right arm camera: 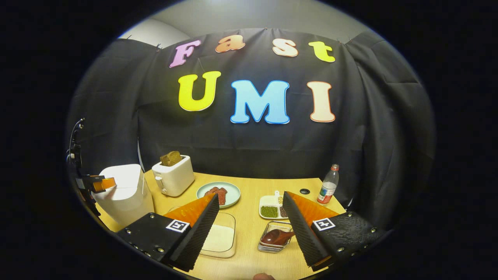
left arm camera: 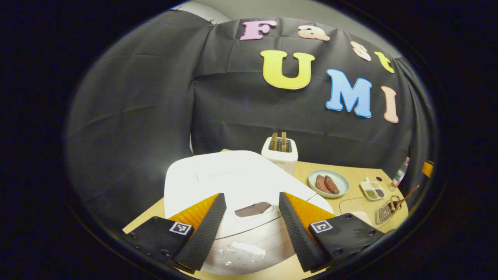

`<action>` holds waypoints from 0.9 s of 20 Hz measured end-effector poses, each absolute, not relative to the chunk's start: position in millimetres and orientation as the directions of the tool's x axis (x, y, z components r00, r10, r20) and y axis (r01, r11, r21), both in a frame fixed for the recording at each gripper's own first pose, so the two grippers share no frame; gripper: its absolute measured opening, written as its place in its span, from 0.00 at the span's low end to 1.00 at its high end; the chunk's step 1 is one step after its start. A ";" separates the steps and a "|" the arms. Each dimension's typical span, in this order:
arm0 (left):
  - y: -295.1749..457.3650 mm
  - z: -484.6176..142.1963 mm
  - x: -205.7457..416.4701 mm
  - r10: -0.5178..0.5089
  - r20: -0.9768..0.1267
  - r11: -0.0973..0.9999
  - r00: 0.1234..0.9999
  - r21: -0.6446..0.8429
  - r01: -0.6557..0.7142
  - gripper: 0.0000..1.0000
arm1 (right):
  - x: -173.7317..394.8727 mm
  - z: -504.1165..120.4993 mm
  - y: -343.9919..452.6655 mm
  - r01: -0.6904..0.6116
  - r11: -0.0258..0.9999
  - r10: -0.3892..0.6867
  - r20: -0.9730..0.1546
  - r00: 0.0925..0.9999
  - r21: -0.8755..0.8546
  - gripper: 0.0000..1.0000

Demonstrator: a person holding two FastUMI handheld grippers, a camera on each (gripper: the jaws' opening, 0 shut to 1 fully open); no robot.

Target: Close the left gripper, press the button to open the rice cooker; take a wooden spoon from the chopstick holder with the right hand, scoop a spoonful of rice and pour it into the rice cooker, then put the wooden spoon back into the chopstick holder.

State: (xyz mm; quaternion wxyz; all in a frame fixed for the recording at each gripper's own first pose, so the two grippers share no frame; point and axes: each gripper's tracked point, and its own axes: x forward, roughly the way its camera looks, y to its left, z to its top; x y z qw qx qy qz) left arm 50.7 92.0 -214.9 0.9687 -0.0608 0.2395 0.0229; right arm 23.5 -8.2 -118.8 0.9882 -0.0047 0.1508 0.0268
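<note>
L gripper [left arm camera: 252,225]: I see fingers spread wide, holding nothing, hovering above the rice cooker [left arm camera: 233,182], lid down, w/ its button [left arm camera: 253,209] between the 2 tips. R gripper [right arm camera: 249,229]: also wide apart, empty, above the table [right arm camera: 249,256]. Wooden spoon [right arm camera: 277,236] lies in the wire chopstick holder [right arm camera: 272,243] near its R finger; rice container [right arm camera: 220,237] by its L finger.
</note>
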 end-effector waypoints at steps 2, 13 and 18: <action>91.4 -203.0 54.6 0.034 -0.441 0.992 0.897 -0.095 -0.084 0.92 | 24.4 -104.0 -4.4 -0.065 0.998 0.060 -0.270 0.961 -0.007 1.00; 31.7 -19.9 13.2 0.016 -0.026 1.000 1.000 -0.012 -0.017 0.96 | -3.7 -18.8 13.2 -0.043 0.999 0.043 -0.070 0.997 0.008 0.99; 2.4 -1.7 -13.8 -0.021 0.023 0.995 1.000 -0.094 0.023 0.96 | -18.8 -0.3 18.8 -0.028 0.998 0.030 0.024 0.999 -0.049 0.99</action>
